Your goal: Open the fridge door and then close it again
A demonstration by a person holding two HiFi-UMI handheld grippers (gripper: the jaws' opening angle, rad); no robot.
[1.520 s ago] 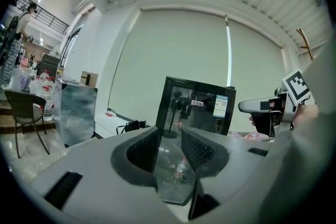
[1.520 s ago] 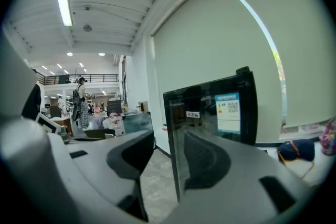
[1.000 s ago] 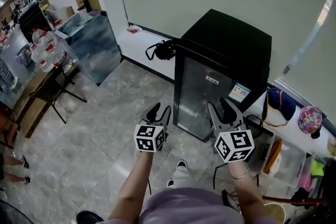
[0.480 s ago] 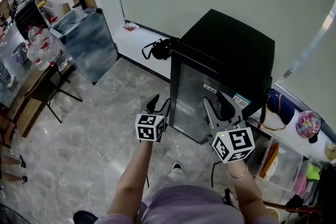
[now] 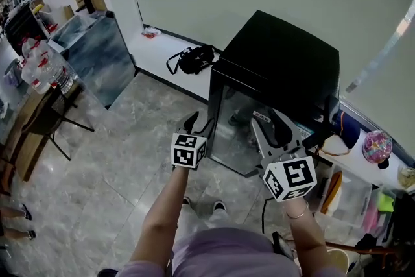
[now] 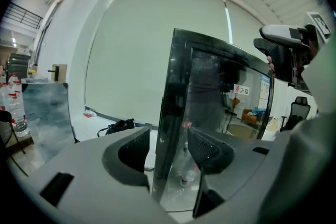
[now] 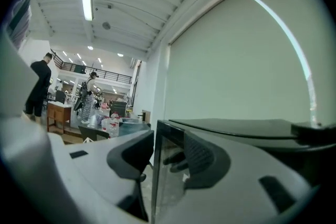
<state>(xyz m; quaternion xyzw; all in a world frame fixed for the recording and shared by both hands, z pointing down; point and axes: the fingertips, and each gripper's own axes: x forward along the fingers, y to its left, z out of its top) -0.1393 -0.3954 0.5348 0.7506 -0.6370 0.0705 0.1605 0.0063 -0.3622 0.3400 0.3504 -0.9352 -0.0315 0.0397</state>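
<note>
A small black fridge [image 5: 282, 61] with a glass door [image 5: 228, 136] stands against the pale wall. My left gripper [image 5: 198, 122] is at the door's left edge. In the left gripper view that dark door edge [image 6: 169, 128] runs up between the left gripper's [image 6: 168, 150] jaws, which have just been opening; the pads stand apart from it. My right gripper [image 5: 275, 129] hovers level in front of the glass, open and holding nothing. In the right gripper view the fridge's top corner [image 7: 160, 126] shows between the right gripper's [image 7: 167, 159] jaws, with their reflection in the glass.
A black bag [image 5: 193, 60] lies on the white ledge left of the fridge. A blue-grey cabinet [image 5: 97, 55], water bottles [image 5: 39, 68] and a chair [image 5: 48, 120] are at the far left. A cluttered shelf with a pink ball [image 5: 376, 146] sits to the right.
My left gripper has moved right and forward up to the fridge door's left edge. The right gripper has crept slightly closer to the glass.
</note>
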